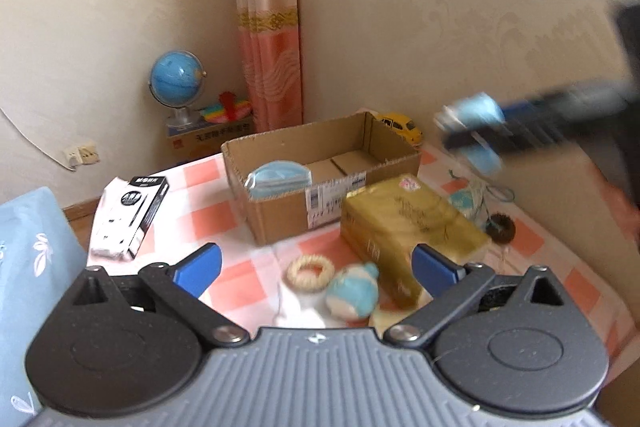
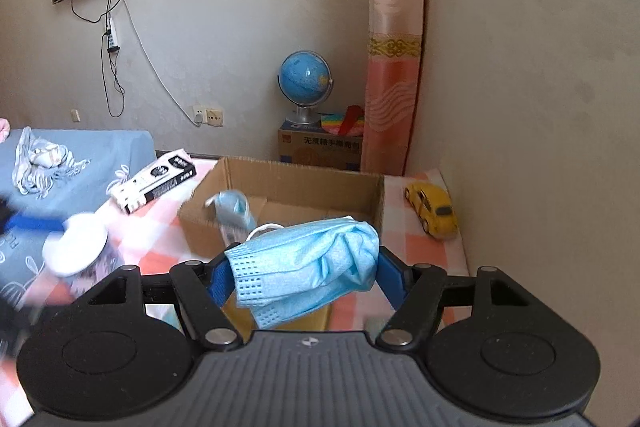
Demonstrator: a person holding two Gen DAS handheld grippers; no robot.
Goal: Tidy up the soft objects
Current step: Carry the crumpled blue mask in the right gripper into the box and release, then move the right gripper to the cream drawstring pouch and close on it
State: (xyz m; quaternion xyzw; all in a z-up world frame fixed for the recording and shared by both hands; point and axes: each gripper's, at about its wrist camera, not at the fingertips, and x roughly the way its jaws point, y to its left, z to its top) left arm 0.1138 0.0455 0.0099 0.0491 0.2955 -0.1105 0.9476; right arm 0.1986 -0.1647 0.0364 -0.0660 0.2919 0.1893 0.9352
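Two tools: the left tool (image 1: 316, 267) gapes wide and empty, the right tool (image 2: 304, 277) clamps a blue mask (image 2: 308, 267).

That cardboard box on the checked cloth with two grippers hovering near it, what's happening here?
A person is sorting soft things into the open brown cardboard box. The right hand-held gripper is shut on a crumpled light blue face mask, held just short of the box. Another blue face mask already hangs over the box's near corner. The left hand-held gripper is open and empty above a small blue and white plush toy and a gold tissue pack.
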